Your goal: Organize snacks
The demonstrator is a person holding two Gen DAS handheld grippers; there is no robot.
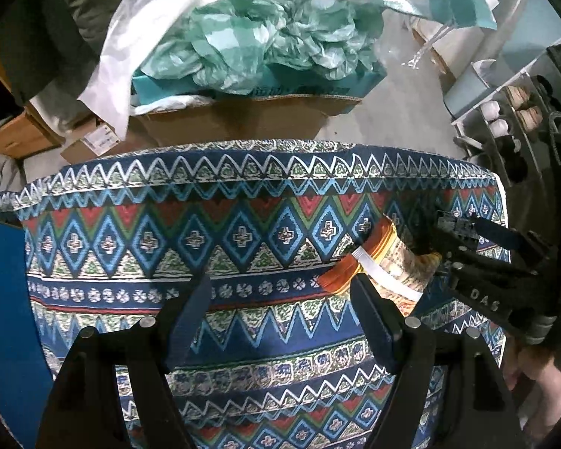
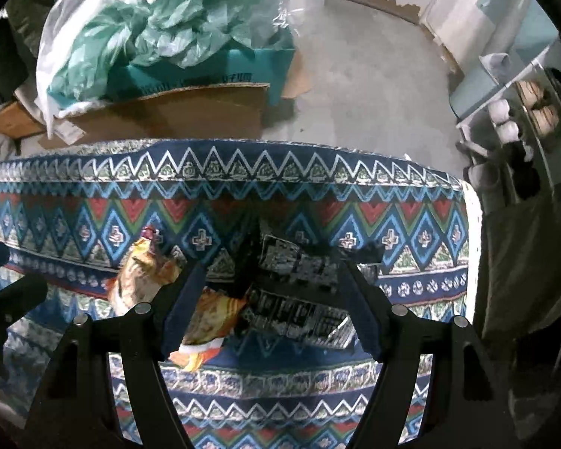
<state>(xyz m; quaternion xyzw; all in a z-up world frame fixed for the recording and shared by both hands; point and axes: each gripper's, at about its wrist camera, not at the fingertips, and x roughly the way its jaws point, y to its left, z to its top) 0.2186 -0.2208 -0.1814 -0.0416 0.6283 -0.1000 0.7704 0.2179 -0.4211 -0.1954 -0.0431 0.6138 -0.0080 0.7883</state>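
Covering most of both views, the patterned tablecloth (image 1: 213, 247) carries everything you are working on. Beyond its far edge sit a cardboard box (image 1: 235, 119) and crumpled green plastic bags (image 1: 265, 45).

Your right gripper (image 2: 271, 299) hangs with jaws spread wide, unclamped, over a black printed snack packet (image 2: 299, 292) lying on the cloth. Just left of it, touching or overlapping, lies an orange snack bag (image 2: 142, 277); the same bag shows in the left wrist view (image 1: 389, 262).

Your left gripper (image 1: 280, 321) is also spread wide, holding nothing, with bare cloth between its fingers.
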